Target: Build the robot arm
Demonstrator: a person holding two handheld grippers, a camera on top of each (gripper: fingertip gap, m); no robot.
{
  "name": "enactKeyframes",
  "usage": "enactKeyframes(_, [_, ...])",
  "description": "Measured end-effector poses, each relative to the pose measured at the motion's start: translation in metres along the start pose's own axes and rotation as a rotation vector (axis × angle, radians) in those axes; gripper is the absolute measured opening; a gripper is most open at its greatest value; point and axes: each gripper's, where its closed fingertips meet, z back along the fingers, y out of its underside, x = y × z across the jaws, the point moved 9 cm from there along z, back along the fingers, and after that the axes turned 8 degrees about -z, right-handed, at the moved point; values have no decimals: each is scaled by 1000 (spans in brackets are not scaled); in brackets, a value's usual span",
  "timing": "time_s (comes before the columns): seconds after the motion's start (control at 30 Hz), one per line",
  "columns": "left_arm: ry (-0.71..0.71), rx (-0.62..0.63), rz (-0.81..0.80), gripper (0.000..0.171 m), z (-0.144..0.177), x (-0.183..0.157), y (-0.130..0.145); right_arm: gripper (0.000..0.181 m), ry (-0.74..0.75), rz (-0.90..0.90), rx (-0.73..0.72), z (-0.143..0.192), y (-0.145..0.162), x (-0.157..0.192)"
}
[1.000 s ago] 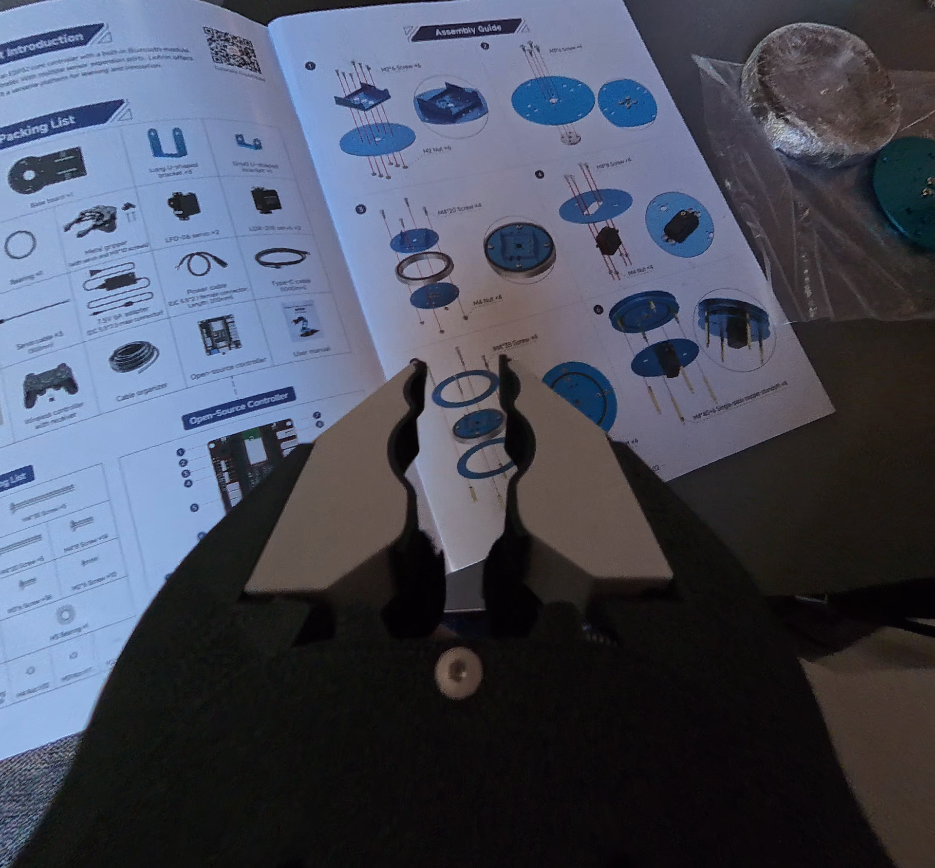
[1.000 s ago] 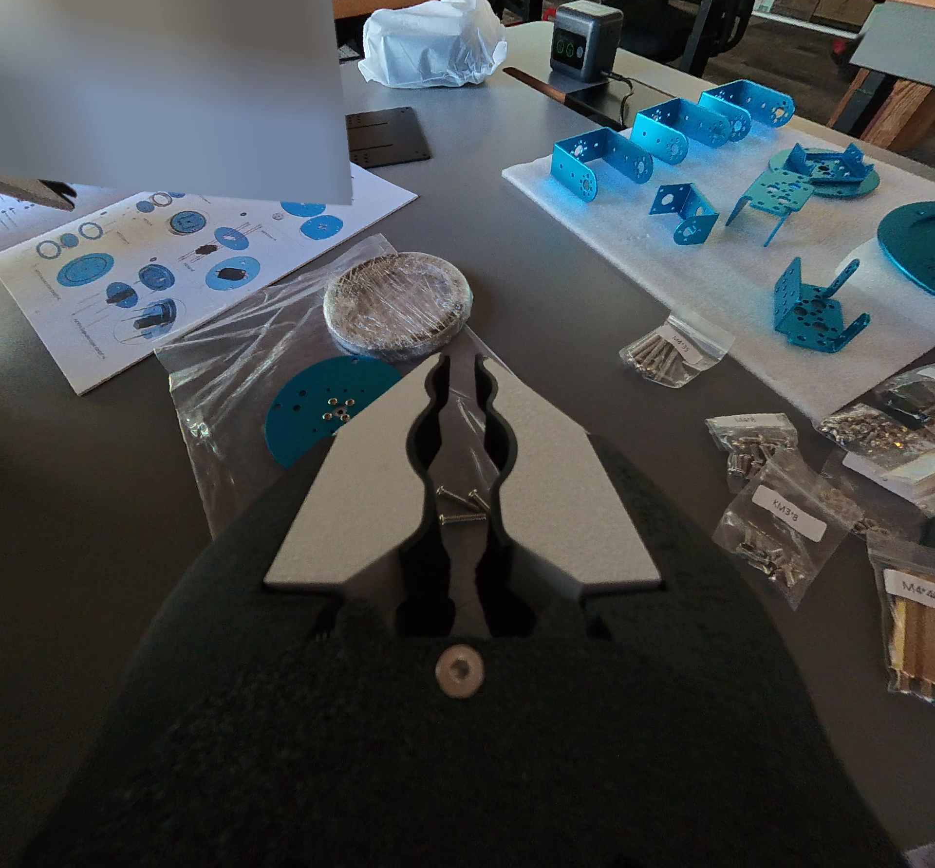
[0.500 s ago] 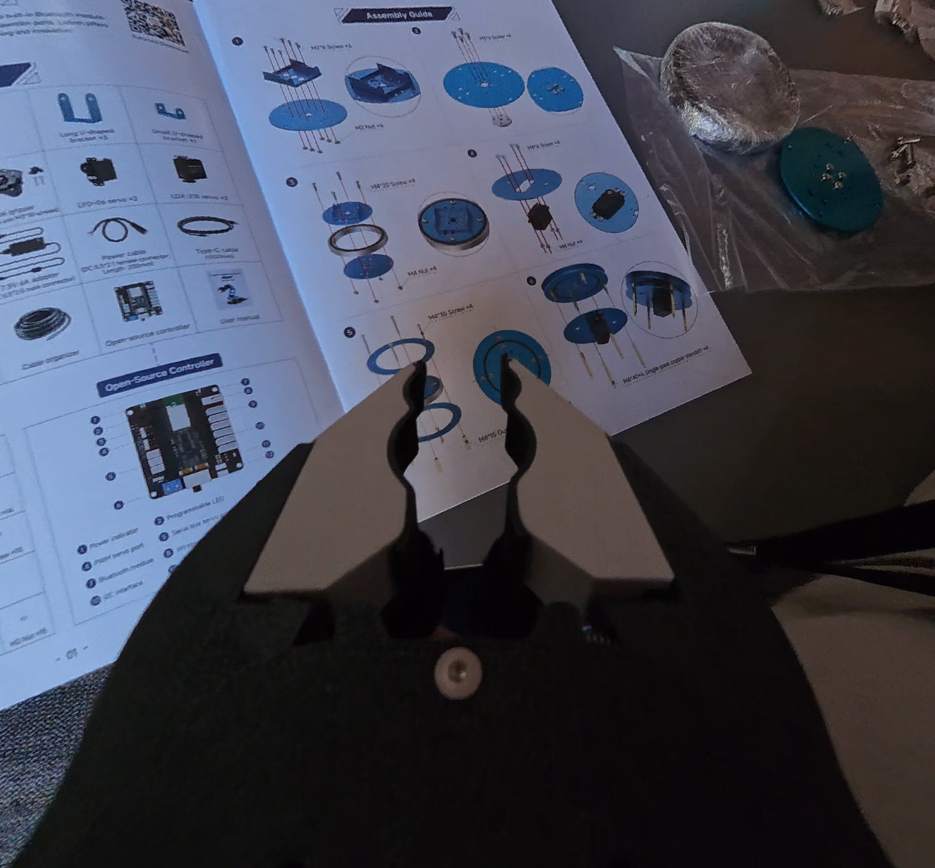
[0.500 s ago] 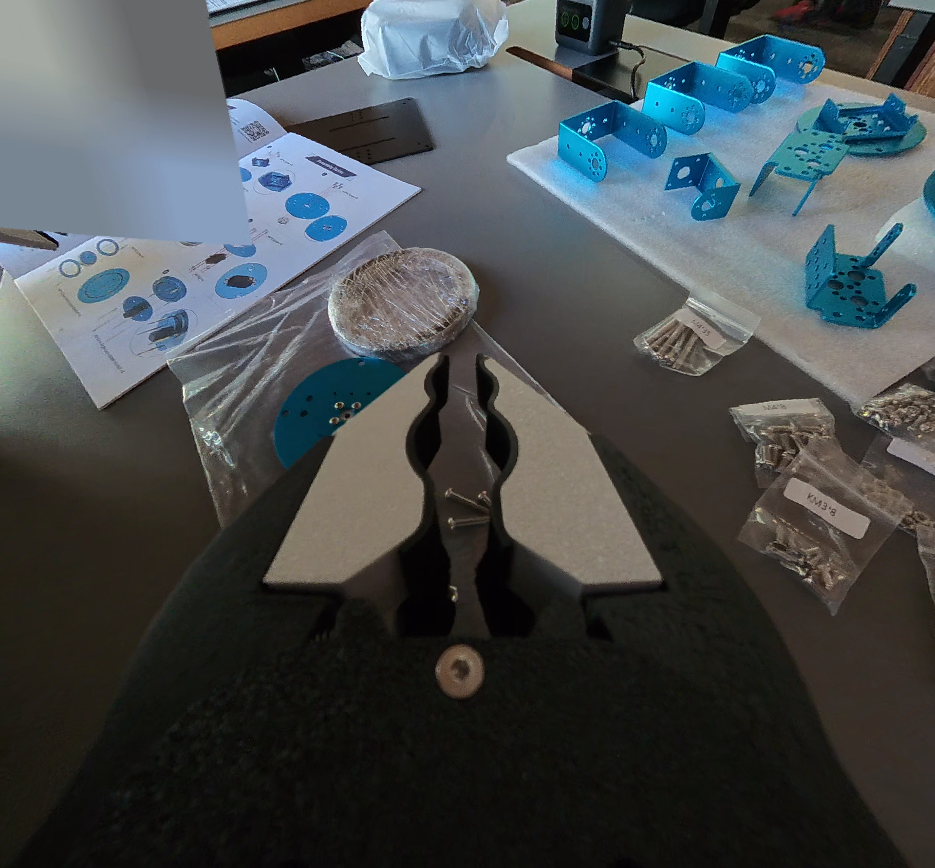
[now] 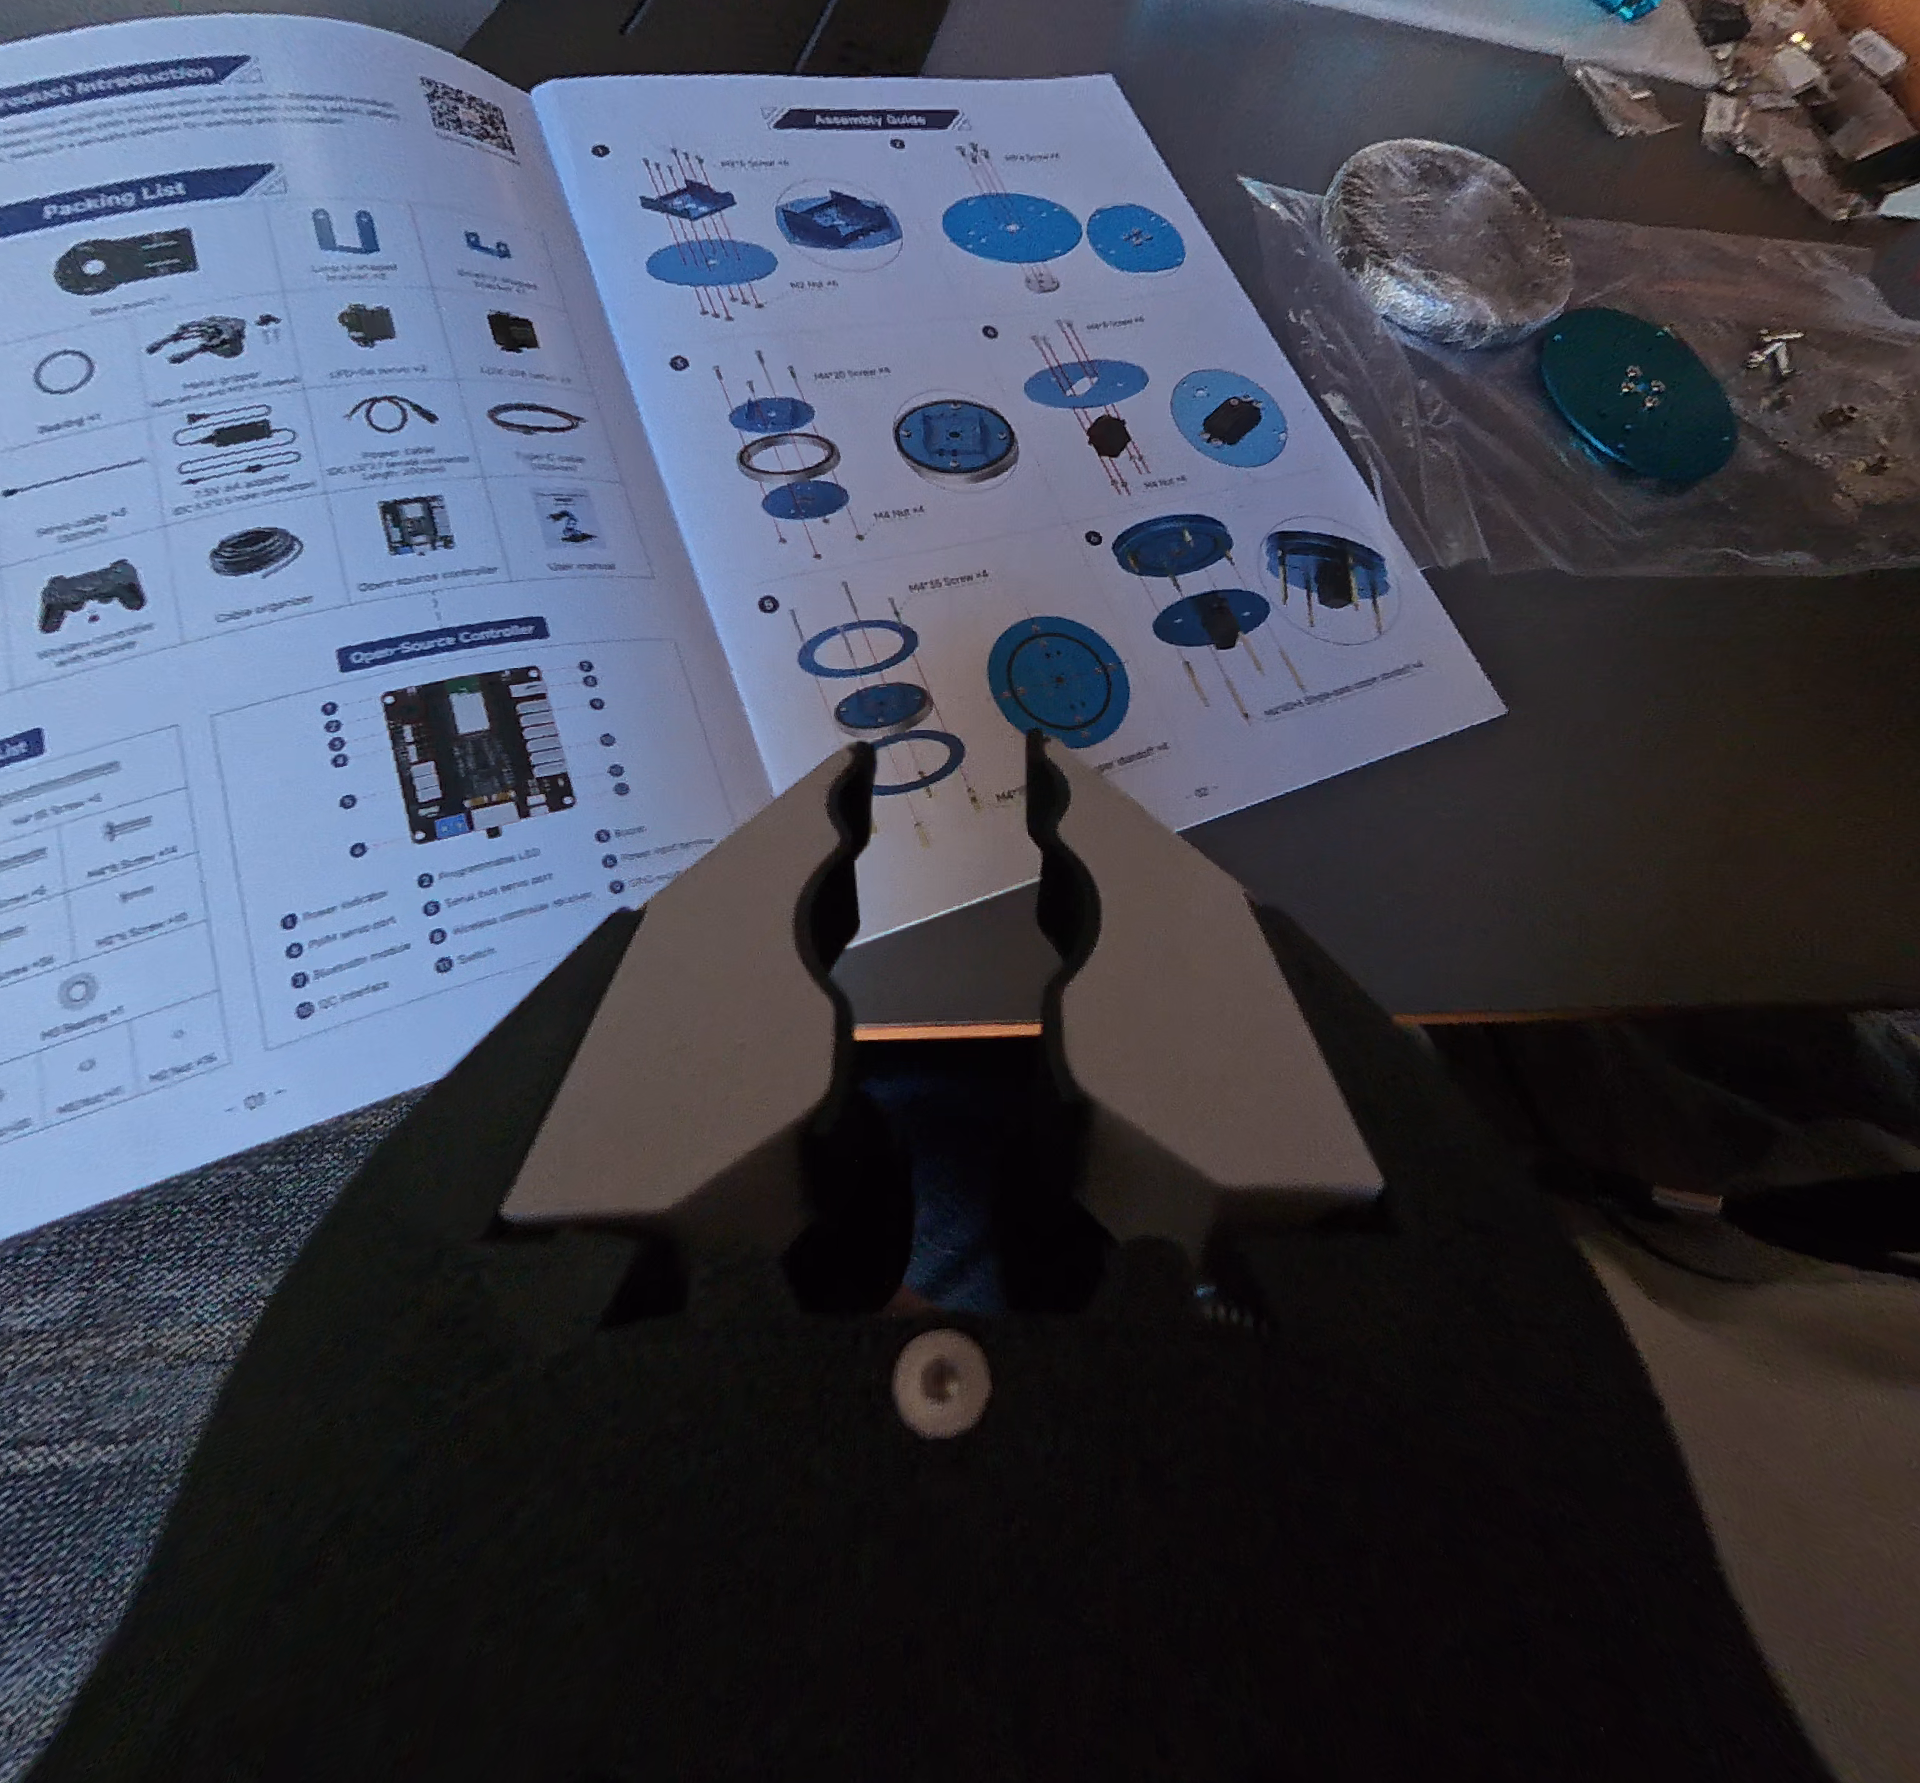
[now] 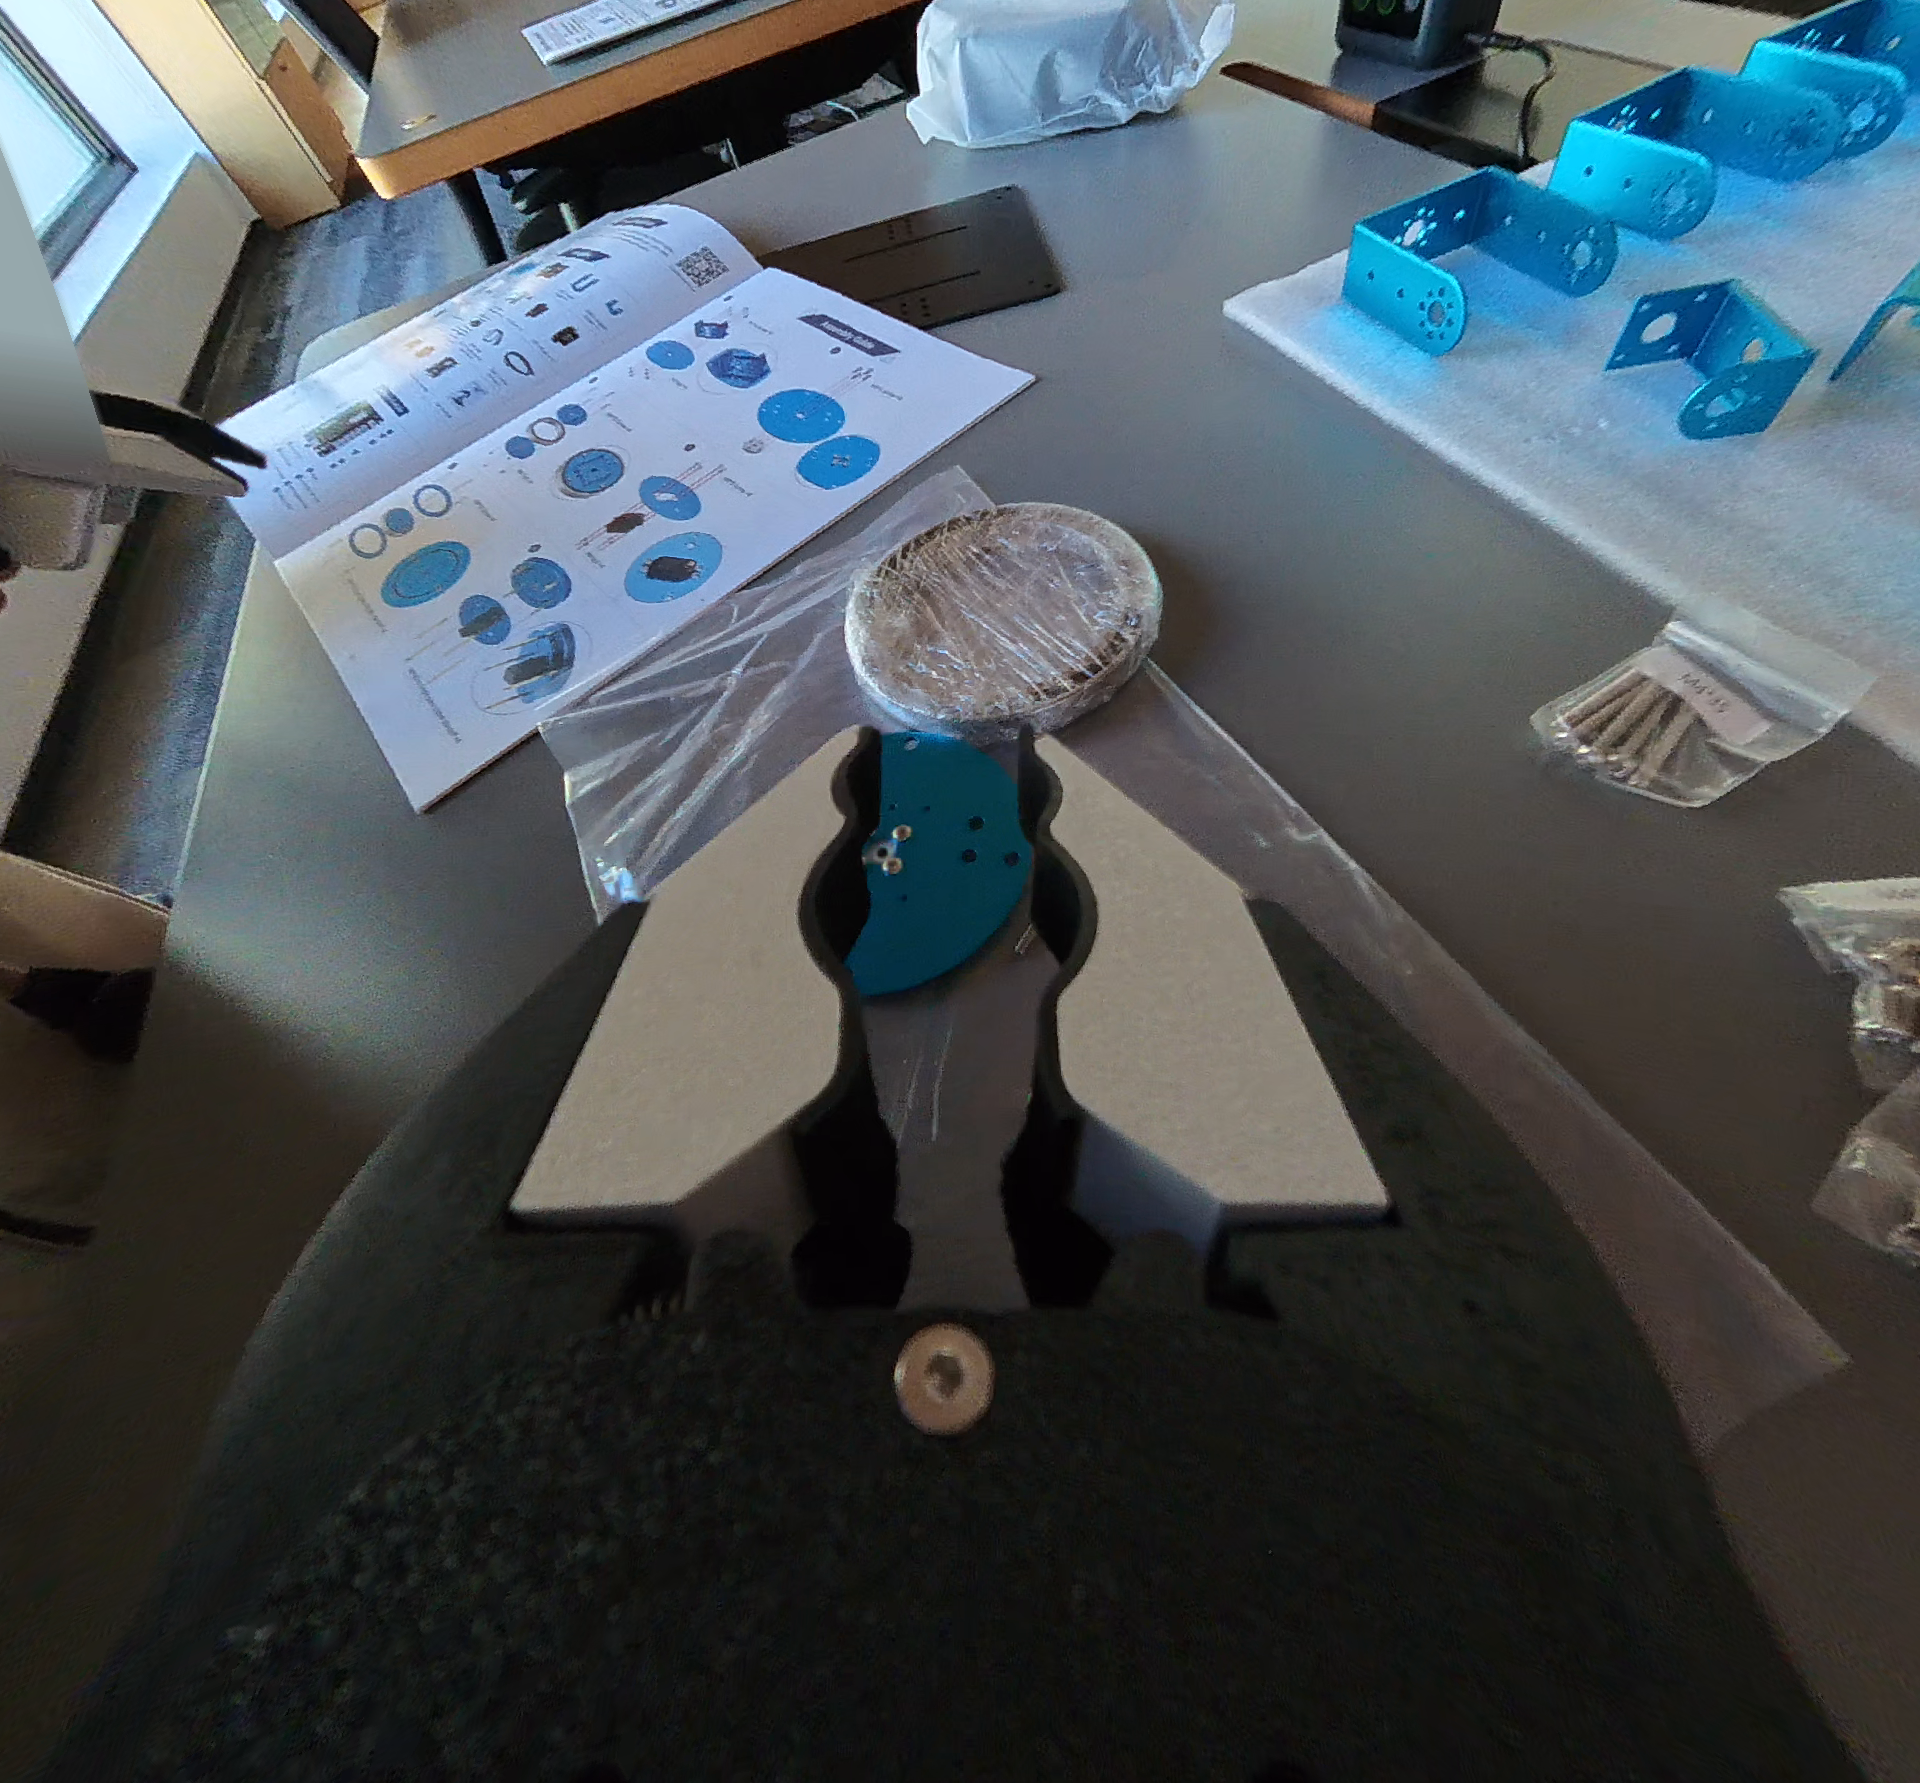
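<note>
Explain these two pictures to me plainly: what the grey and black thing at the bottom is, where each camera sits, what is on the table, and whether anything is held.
Each picture comes from a camera on a hand-held two-finger gripper, looking forward along its grey fingers. The left gripper hangs open over an open instruction booklet, holding nothing. The right gripper is also open and empty, above a blue round plate lying on a clear plastic bag, beside a foil-wrapped disc. Farther off on the grey table lie a black flat plate, blue metal brackets on a white foam sheet, and small bags of screws.
</note>
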Motion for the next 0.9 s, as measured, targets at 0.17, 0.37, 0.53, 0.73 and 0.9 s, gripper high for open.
enactKeyframes(0.17, [43, -42, -18, 30, 4, -7, 3, 27, 4, -6, 16, -2, 3, -3])
enactKeyframes(0.37, [71, -70, -42, 30, 13, -16, 6, 26, 26, 7, 9, 1, 1, -4])
enactKeyframes(0.53, [70, -110, -52, 30, 28, -21, 9, 25, 35, -2, -4, 5, -2, -5])
enactKeyframes(0.73, [55, -152, -13, 30, 32, -26, 11, 24, 21, -10, -14, 6, -3, -3])
enactKeyframes(0.9, [63, -139, -11, 30, 26, -35, 10, 25, 6, -2, 17, 3, 1, 3])
